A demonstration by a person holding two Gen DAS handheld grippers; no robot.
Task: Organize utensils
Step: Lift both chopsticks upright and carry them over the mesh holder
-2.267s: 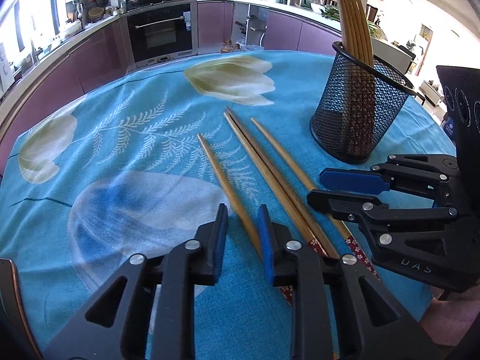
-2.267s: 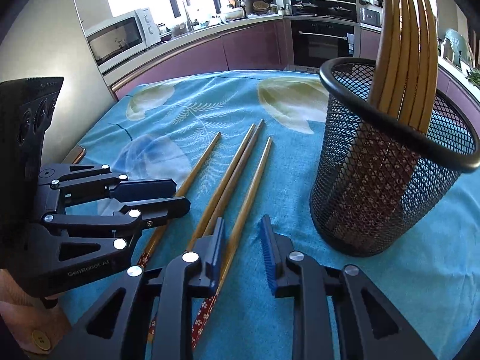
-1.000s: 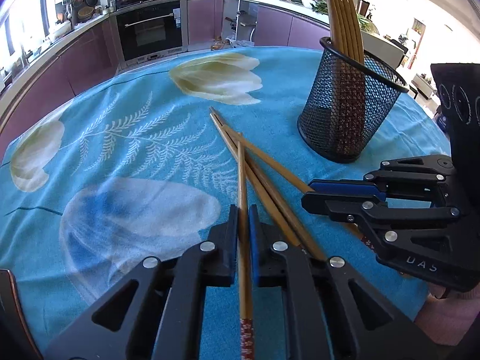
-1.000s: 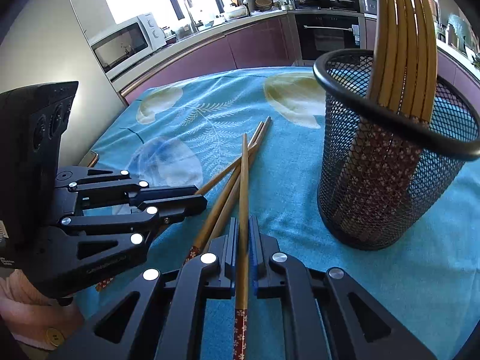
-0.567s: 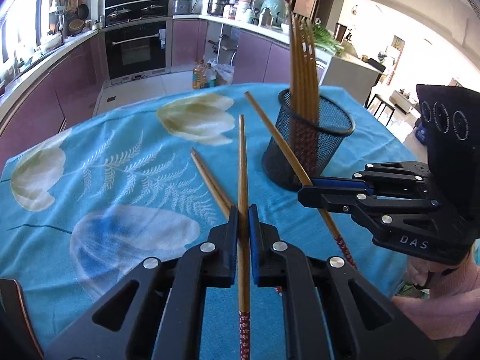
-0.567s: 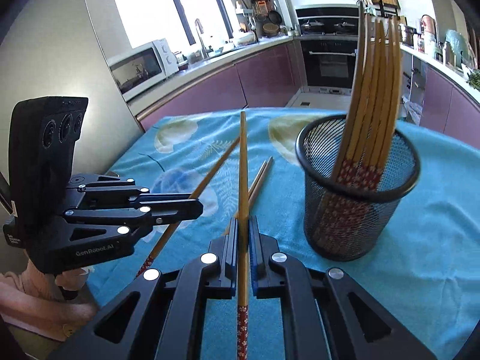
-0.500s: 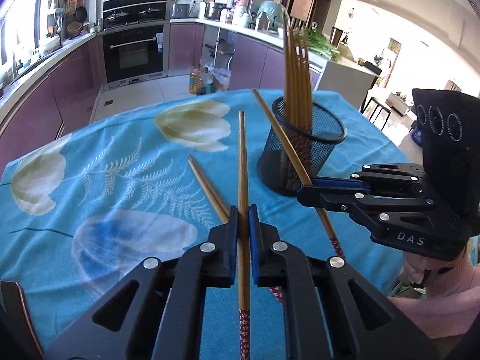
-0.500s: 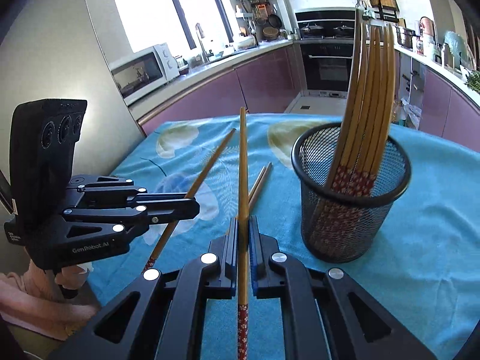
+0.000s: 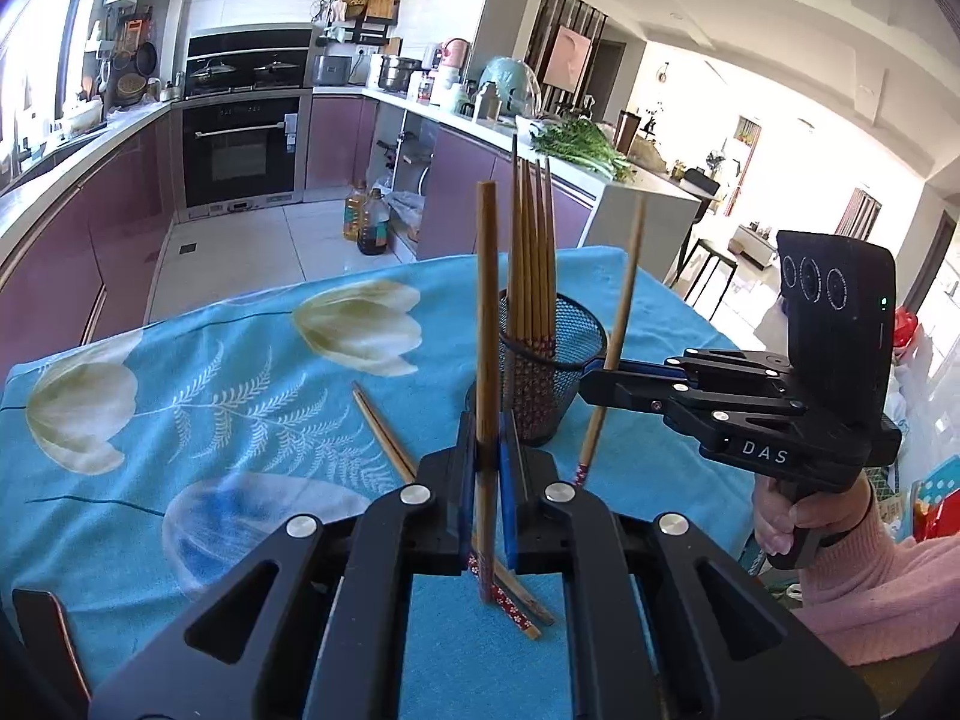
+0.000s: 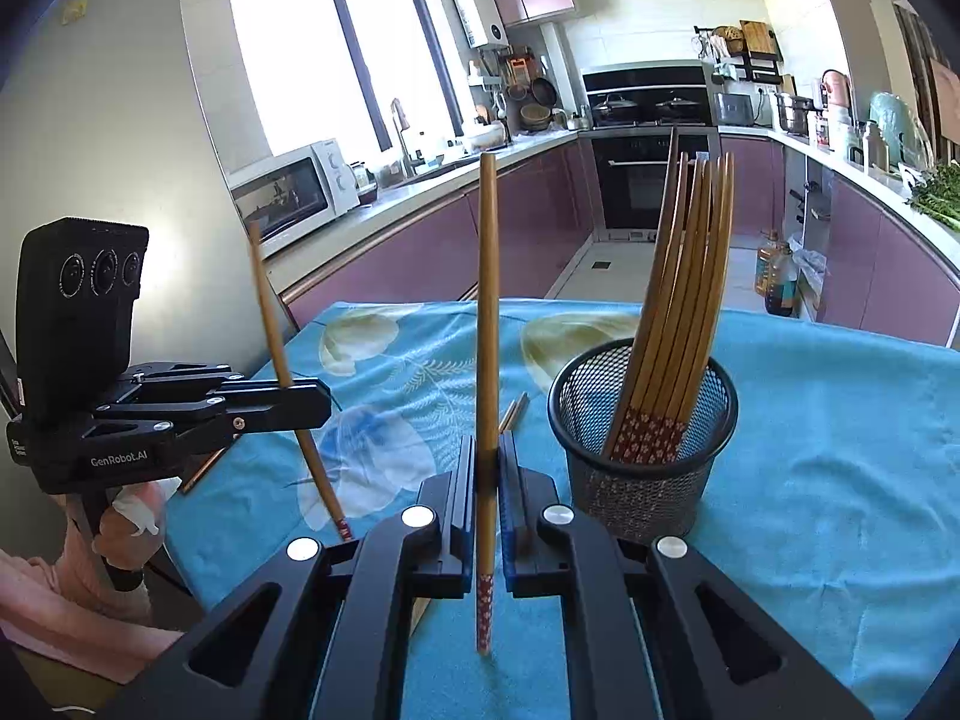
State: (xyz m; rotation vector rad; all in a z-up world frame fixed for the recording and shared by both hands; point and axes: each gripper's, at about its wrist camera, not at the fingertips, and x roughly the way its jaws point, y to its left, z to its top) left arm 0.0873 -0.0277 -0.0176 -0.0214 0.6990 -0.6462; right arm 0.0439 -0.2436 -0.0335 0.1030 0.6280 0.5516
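My left gripper [image 9: 487, 438] is shut on a wooden chopstick [image 9: 486, 300] that stands nearly upright above the blue flowered tablecloth [image 9: 240, 420], its red patterned end down. My right gripper [image 10: 487, 468] is shut on a second chopstick [image 10: 487, 300], also nearly upright. Each gripper shows in the other's view: the right gripper [image 9: 591, 381] beside the black mesh holder [image 9: 558, 372], the left gripper [image 10: 318, 402] off to the left. The holder [image 10: 642, 468] contains several chopsticks [image 10: 690, 276]. Two more chopsticks [image 9: 384, 438] lie on the cloth.
A hand in a pink sleeve [image 9: 870, 576] holds the right gripper's handle. A dark flat object [image 9: 48, 630] lies at the table's near left corner. Purple kitchen counters, an oven [image 9: 240, 150] and a microwave [image 10: 288, 192] stand beyond the table's far edge.
Both grippers have risen from the cloth with their chopsticks and tipped them up to nearly upright. The two remaining chopsticks stay on the table.
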